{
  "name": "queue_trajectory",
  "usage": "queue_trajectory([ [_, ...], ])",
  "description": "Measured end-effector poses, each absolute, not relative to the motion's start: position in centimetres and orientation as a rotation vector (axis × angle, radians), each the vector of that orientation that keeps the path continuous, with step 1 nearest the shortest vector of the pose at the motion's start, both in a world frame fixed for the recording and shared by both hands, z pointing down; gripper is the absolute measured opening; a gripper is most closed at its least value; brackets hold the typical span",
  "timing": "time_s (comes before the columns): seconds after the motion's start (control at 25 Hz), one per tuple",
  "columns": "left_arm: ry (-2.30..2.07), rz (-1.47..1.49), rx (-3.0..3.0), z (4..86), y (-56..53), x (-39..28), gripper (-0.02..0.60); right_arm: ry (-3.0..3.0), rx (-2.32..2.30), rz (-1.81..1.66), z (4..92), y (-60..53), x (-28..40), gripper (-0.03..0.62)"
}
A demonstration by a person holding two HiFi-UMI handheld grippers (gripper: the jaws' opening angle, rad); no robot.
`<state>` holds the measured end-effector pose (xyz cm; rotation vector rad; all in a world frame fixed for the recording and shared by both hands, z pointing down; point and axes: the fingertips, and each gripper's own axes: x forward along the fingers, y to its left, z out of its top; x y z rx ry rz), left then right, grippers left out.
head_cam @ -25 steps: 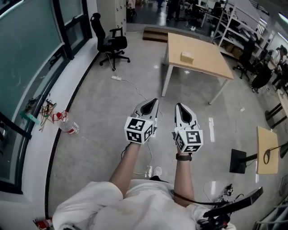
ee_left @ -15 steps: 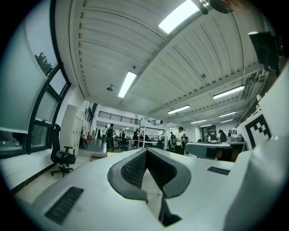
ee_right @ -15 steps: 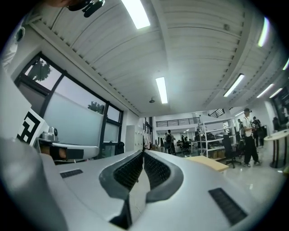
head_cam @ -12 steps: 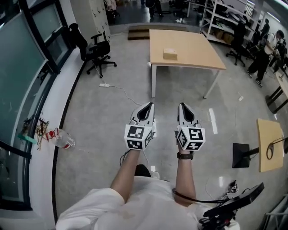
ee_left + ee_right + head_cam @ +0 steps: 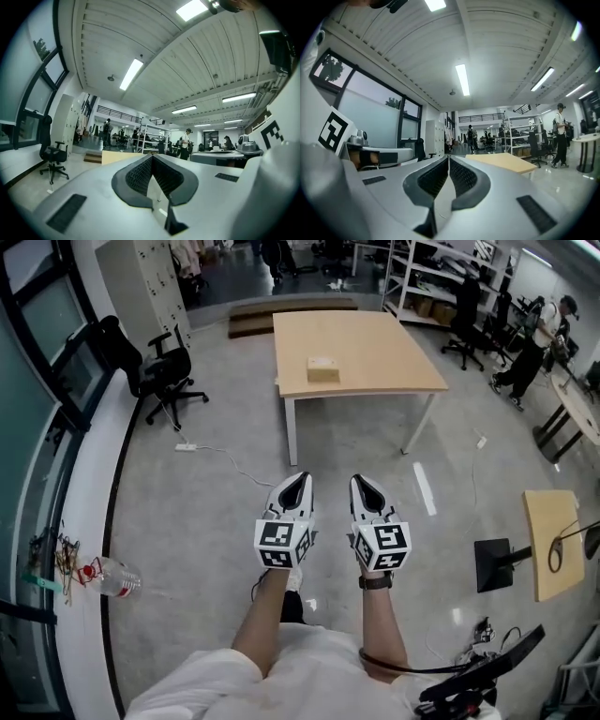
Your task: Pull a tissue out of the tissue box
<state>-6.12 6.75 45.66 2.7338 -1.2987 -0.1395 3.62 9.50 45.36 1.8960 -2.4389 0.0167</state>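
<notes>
1. Tissue box (image 5: pixel 322 368), a small tan cardboard carton, is sitting on the light wooden bench with white legs (image 5: pixel 375 367), left of the middle of its top. Nothing else is showing on that bench.
2. Whether a tissue is sticking out of the slot is too small to tell from the head view.
3. The left gripper (image 5: pixel 303 477) and the right gripper (image 5: pixel 357 479) are hovering side by side over the grey polished floor (image 5: pixel 216 512). Both are pointing roughly level toward the bench and are well apart from it.
4. The left gripper's (image 5: pixel 152 157) fingers are lying clenched together with nothing between them. The right gripper's (image 5: pixel 448 158) fingers are doing the same.
5. By my reading, the pull is not yet starting, and the whole reach to the box is still lying ahead.
6. A white power strip with its cable (image 5: pixel 186 447) is lying on the floor left of the path. A foot catching it could be jolting both hands off line.
7. Clenched fingers arriving at the box would be pushing the light carton across the smooth top, so they need parting first.
8. Pulling with one gripper alone is likely lifting the box along with the tissue. The other gripper should be pinning the carton down.
9. Pinching too little paper risks tearing it.
</notes>
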Motion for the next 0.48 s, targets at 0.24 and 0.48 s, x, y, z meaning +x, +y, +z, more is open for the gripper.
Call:
queue_trajectory([
  [0.24, -1.259, -0.269, 2.766, 41.4, -4.6, -5.9, -0.009, -2.457, 1.927, -0.052, 41.8, -0.3, 3.4, 0.011],
  [0.48, -1.235, -0.265, 2.832, 40.3, -12.9, -7.3, -0.009, -2.406, 2.085, -0.107, 39.8, -8.2, 3.3, 0.011],
])
